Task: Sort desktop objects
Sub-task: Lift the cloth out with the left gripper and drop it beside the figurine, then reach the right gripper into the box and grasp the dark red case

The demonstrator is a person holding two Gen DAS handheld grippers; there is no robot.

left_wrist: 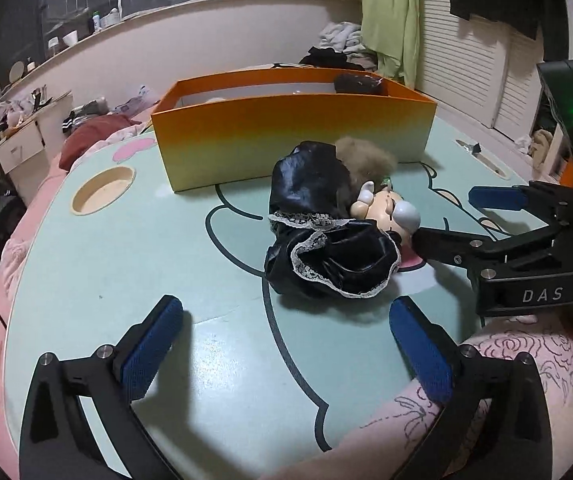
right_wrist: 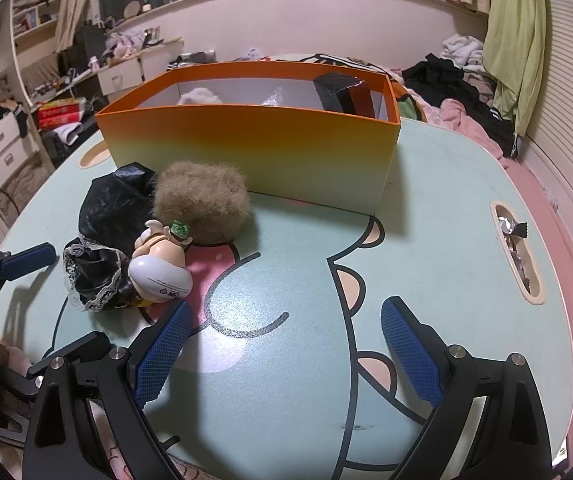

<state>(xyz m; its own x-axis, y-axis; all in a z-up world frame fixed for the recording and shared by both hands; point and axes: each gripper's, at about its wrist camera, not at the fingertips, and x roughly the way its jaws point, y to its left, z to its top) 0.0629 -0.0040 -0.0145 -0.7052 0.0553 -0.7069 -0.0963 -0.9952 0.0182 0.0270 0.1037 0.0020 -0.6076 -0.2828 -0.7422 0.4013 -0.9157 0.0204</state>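
Both views are fisheye, each sitting just behind its own gripper's two blue-padded fingers and looking forward and steeply down across the pale green table (left_wrist: 134,248).

The left wrist view has its left gripper (left_wrist: 286,344) along the bottom edge. It faces the orange box (left_wrist: 294,136) at upper centre, with the doll (left_wrist: 338,224) close in mid-frame and the right gripper (left_wrist: 446,220) entering from the right edge.

The right wrist view has its own fingers at the bottom and sees the same box at upper centre, the doll at centre left, and the other gripper's finger at the left edge.

Both share the box, the doll and the tabletop between them.
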